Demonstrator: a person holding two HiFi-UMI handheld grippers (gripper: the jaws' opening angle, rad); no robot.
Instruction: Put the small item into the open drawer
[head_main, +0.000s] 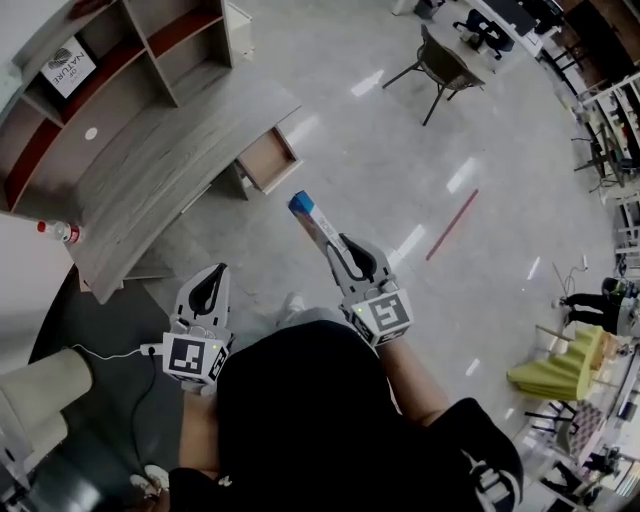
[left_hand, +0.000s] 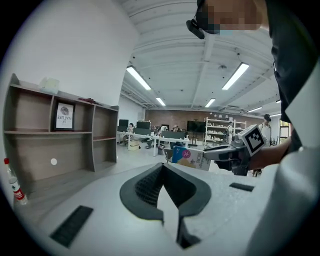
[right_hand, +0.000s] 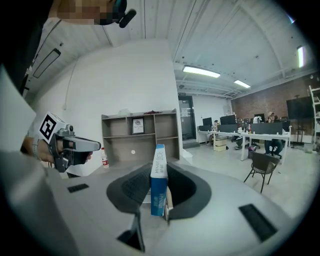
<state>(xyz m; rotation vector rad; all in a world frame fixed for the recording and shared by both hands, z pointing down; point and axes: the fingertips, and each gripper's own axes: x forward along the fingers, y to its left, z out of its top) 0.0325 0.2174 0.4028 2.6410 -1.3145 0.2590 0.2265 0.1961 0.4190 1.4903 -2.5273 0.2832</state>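
Observation:
The small item is a thin blue and white box (head_main: 308, 215), held on edge in mid-air over the floor. My right gripper (head_main: 336, 243) is shut on its near end; in the right gripper view the box (right_hand: 158, 177) stands upright between the dark pads (right_hand: 131, 187). The open drawer (head_main: 268, 160) sticks out from under the wooden desk (head_main: 170, 170), ahead and to the left of the box and some way off. My left gripper (head_main: 220, 271) hangs low beside the person's body, shut and empty. In the left gripper view the box (left_hand: 192, 157) shows off to the right.
A shelf unit (head_main: 120, 60) with a framed sign (head_main: 70, 68) stands on the desk. A bottle (head_main: 58, 231) sits at the desk's near end. A chair (head_main: 440, 65) and tables stand far off on the glossy floor, which has a red line (head_main: 452, 225).

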